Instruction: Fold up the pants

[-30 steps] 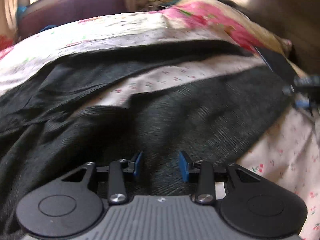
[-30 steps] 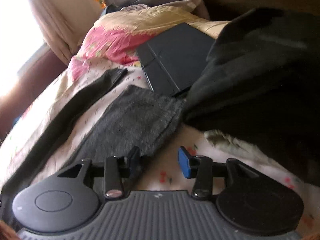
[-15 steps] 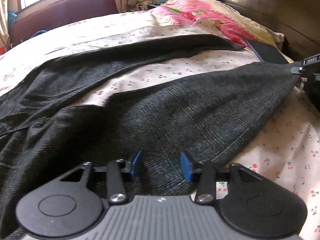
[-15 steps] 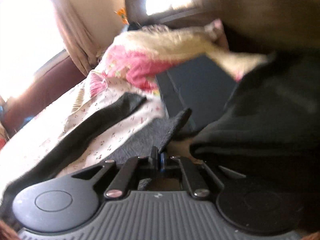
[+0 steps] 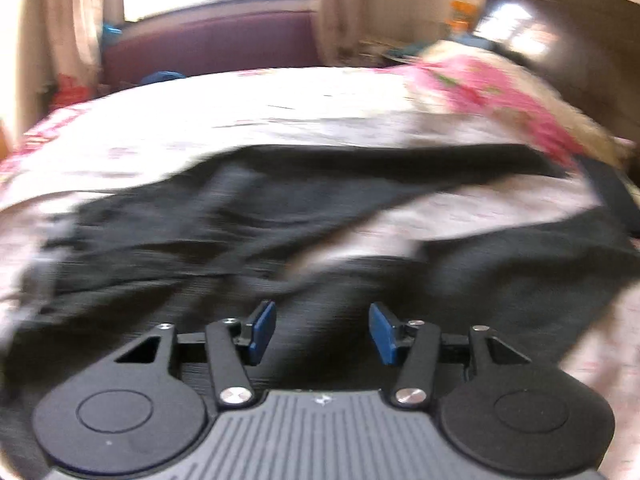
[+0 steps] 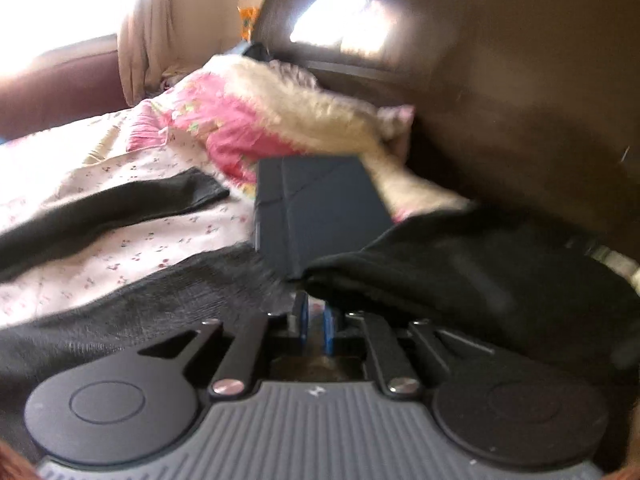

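Note:
Dark grey pants [image 5: 280, 220] lie spread on a flowered bed sheet [image 5: 240, 120], the two legs running off to the right. My left gripper [image 5: 322, 332] hovers over the near leg; its jaws are opening and nothing is between the blue pads. In the right wrist view the near leg's hem [image 6: 224, 280] ends at my right gripper [image 6: 316, 320]. The far leg [image 6: 120, 204] lies beyond a strip of sheet. The right jaws are opening from a narrow gap that shows light sheet, with the hem's edge beside the left finger.
A dark blue folding case [image 6: 316, 208] lies just past the hem, half under a pink and cream quilt [image 6: 248, 128]. A heap of black cloth [image 6: 480, 272] lies to the right. A dark headboard [image 6: 500, 80] is behind. A purple bench [image 5: 208, 48] stands under the window.
My left gripper has widened and swung left over the pants. The right gripper closed on the near leg's hem, rose with it, and its pads have parted again.

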Demonstrator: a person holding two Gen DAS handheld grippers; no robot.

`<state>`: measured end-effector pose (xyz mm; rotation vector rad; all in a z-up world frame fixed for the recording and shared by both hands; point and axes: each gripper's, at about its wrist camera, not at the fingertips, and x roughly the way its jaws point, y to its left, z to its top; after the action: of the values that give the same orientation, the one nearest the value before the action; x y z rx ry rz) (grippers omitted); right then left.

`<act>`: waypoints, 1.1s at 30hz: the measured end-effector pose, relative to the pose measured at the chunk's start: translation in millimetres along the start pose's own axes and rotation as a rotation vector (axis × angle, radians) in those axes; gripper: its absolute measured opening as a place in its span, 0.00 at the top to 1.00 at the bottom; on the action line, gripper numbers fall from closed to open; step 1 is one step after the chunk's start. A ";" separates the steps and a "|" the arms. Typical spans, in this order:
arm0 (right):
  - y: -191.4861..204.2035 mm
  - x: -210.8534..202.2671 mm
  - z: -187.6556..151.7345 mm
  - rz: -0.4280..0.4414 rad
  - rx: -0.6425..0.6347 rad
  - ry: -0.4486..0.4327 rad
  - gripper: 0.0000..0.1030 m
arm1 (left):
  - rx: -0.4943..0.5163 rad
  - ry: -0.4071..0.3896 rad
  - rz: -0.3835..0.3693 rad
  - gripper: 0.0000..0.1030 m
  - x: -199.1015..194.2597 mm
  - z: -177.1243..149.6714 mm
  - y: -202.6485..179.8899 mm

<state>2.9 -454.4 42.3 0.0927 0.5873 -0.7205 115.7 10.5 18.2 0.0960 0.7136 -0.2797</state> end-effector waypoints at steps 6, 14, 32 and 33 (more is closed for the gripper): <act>91.3 -15.0 22.7 0.423 -0.189 0.014 0.75 | -0.039 -0.015 0.099 0.36 11.3 20.2 72.5; 305.6 11.5 64.2 0.837 -0.596 0.052 0.65 | 0.048 0.007 0.203 0.30 52.0 71.0 155.1; 501.8 112.2 47.4 0.842 -0.894 0.268 0.29 | 0.111 0.269 0.184 0.08 172.3 105.2 256.9; 496.2 112.2 45.6 0.854 -0.880 0.251 0.29 | 0.098 0.279 0.181 0.07 176.1 103.6 259.1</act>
<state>412.0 -159.2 -37.8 -0.3744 0.9685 0.4154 382.1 201.3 -21.6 0.2960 0.9620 -0.1284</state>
